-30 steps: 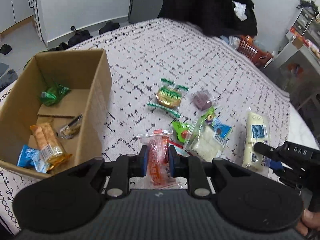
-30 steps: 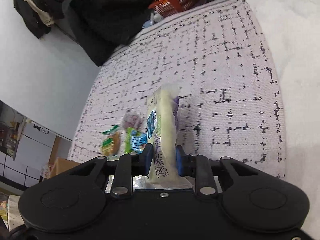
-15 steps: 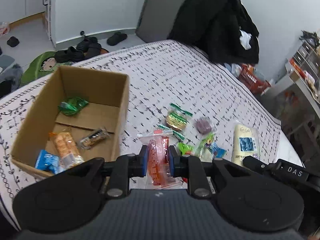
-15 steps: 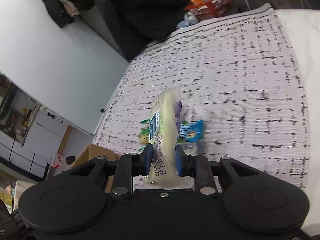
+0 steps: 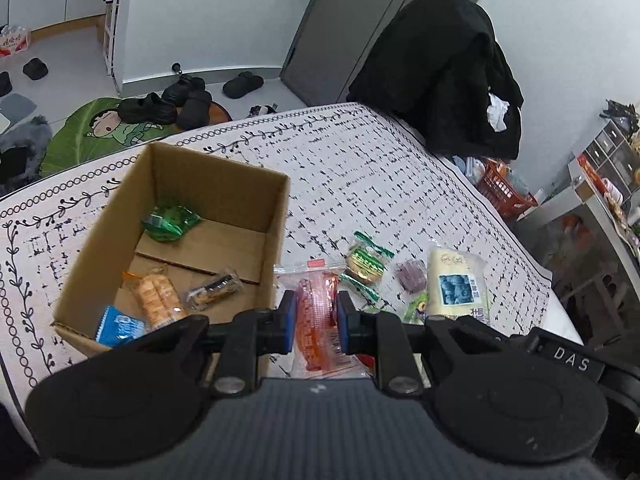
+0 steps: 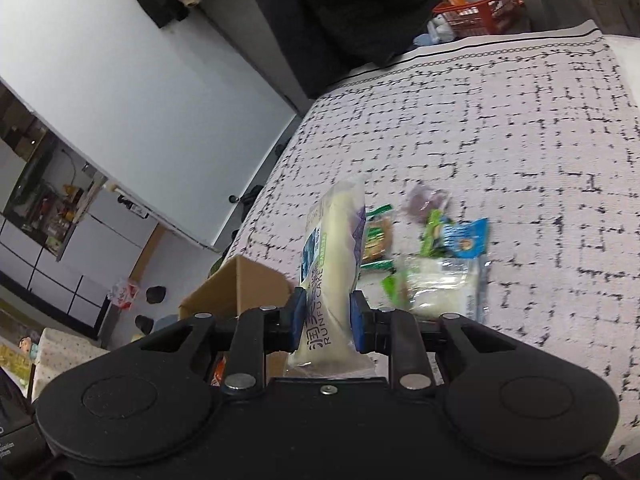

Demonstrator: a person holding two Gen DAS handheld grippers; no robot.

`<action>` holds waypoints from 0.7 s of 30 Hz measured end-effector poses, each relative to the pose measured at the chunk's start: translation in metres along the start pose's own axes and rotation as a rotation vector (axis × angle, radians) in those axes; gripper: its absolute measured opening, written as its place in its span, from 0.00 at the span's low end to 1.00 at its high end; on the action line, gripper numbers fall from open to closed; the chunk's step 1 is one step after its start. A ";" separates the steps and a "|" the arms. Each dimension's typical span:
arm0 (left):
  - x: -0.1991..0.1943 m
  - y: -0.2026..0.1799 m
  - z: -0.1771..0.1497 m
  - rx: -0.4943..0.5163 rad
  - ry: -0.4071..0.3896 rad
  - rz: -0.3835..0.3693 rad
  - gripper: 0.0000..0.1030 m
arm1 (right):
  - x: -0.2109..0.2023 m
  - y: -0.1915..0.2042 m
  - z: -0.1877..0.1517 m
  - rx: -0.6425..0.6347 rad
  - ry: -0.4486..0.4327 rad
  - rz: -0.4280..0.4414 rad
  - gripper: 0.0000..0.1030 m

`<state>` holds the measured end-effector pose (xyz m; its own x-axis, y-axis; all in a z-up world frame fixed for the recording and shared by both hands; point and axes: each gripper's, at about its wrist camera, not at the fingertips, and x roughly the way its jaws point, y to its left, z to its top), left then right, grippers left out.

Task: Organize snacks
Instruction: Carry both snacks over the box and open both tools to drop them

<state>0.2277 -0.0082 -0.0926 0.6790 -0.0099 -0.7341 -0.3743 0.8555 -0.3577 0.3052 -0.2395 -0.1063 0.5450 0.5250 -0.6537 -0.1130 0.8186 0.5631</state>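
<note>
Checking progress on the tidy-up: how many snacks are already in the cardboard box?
4. A green packet by the far wall, an orange cracker pack, a dark bar beside it, and a blue packet in the near corner. The near wall may hide more.

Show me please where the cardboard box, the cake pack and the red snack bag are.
cardboard box (image 5: 276, 236): left wrist view, its right wall.
cake pack (image 6: 334, 264): right wrist view, its middle, above the pads.
red snack bag (image 5: 314, 312): left wrist view, its middle, between the pads.

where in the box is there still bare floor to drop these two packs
Bare floor in the cardboard box: the middle, between the green packet and the dark wrapped bar. Crowded: the near corner, with the orange crackers and blue packet.
</note>
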 end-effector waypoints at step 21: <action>0.003 0.082 0.026 -0.125 0.006 0.022 0.19 | 0.039 0.084 -0.024 -0.096 0.057 0.034 0.23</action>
<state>0.2151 0.0751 -0.1091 0.6659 0.0046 -0.7461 -0.4652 0.7844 -0.4103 0.2977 -0.1447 -0.0968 0.4916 0.5628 -0.6645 -0.2110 0.8174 0.5361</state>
